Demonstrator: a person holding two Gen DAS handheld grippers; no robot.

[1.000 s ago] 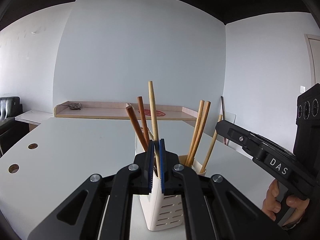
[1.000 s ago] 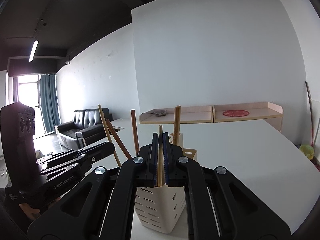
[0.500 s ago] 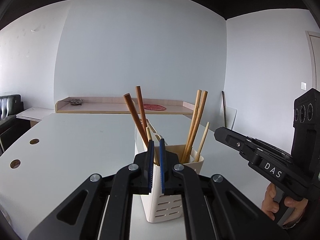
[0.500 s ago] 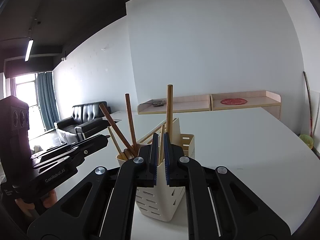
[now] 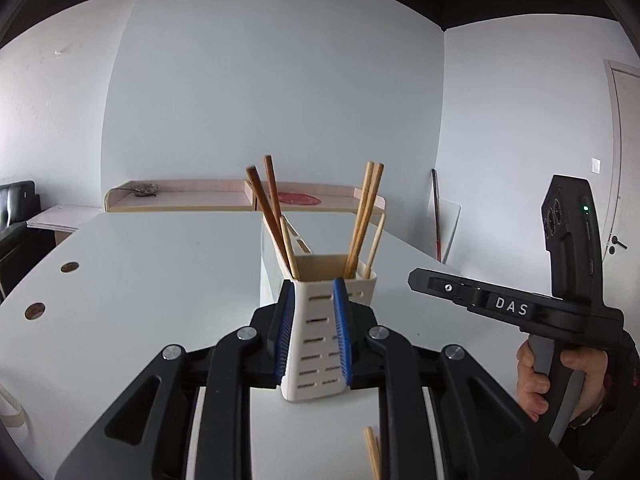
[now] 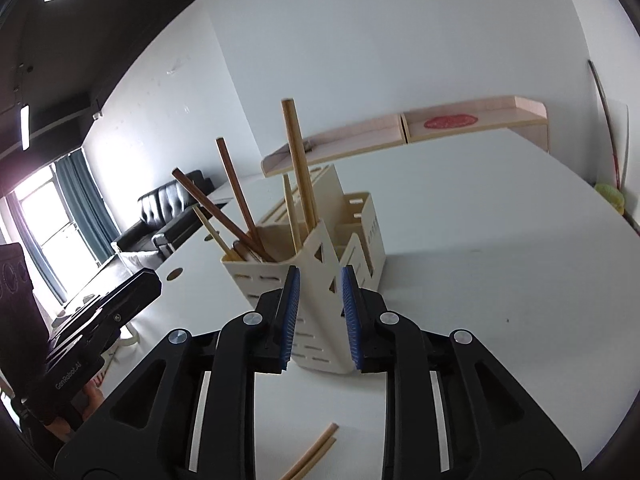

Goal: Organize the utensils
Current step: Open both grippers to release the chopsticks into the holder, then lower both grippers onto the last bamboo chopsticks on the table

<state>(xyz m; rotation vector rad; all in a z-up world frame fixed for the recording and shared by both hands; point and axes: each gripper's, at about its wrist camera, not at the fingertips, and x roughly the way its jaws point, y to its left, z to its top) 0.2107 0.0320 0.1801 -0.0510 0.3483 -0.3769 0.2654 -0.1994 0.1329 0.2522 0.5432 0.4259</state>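
On the white table (image 5: 140, 280) stands a cream slotted utensil holder (image 5: 320, 344) with dark and pale chopsticks (image 5: 276, 216) leaning inside; the left gripper (image 5: 314, 332) has just been opening, released, its blue pads apart with nothing gripped. The right gripper (image 6: 320, 312) has likewise just been opening, unclenched before the holder; two loose chopsticks (image 6: 316, 454) lie on the table below it.

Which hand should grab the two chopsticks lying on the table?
Probably the right: the chopsticks lie centred just below the right gripper, but off to one side of the left gripper. Both have just been opening their jaws, holding nothing.
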